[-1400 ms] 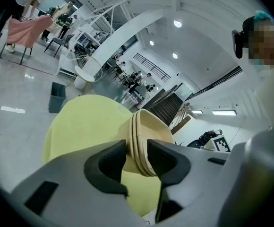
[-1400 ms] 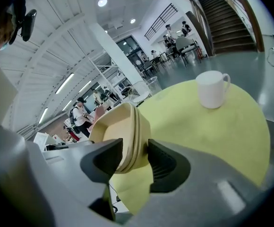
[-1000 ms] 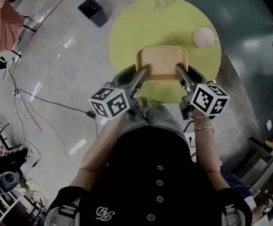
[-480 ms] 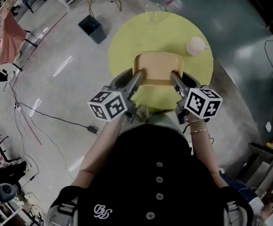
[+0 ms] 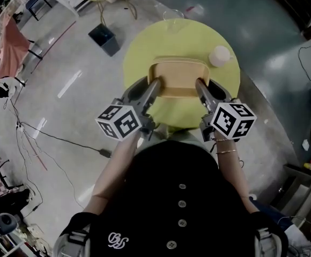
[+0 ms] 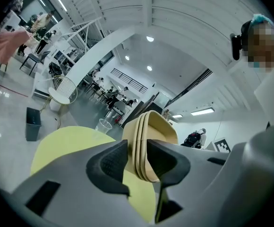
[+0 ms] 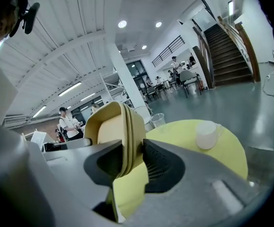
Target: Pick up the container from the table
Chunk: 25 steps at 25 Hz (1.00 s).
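Container (image 5: 179, 74), a tan rectangular tub, sits between the two grippers over the near half of the round yellow table (image 5: 145, 47), each gripper gripping one of its near corners. The left gripper (image 5: 154, 84) has the tub's ribbed rim pinched between its two pads, jaws only a narrow gap apart and pressed against the wall on both sides. The right gripper (image 5: 200, 84) has the opposite corner's rim between its pads in the same way, and its jaws are closing on it. Both grippers reach forward side by side from the person's body, close to level and tipped slightly down, marker cubes nearest the chest. A white cup (image 5: 219, 56) stands on the table just beyond the tub's far right corner, apart from it.
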Each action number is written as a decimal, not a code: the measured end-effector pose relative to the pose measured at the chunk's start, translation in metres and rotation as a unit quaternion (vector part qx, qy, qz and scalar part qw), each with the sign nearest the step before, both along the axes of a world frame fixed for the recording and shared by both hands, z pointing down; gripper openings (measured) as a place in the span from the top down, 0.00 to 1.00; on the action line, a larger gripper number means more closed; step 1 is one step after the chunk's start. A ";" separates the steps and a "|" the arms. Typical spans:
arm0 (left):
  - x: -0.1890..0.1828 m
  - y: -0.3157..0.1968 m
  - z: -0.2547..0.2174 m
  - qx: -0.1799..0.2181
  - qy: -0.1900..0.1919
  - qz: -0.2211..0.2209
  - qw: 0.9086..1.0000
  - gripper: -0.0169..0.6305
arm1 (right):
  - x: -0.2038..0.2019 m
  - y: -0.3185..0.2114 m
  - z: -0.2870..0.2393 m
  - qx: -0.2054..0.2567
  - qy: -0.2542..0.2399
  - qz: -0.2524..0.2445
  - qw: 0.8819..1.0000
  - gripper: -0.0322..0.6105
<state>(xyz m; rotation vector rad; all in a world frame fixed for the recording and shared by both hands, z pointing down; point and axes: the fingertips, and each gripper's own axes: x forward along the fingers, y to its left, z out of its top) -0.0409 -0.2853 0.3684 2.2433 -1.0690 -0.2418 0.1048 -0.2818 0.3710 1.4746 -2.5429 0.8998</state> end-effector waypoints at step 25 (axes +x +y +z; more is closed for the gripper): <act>0.001 0.001 -0.017 0.030 0.005 -0.011 0.999 0.80 | 0.002 0.001 -0.014 0.037 0.020 0.005 0.999 0.82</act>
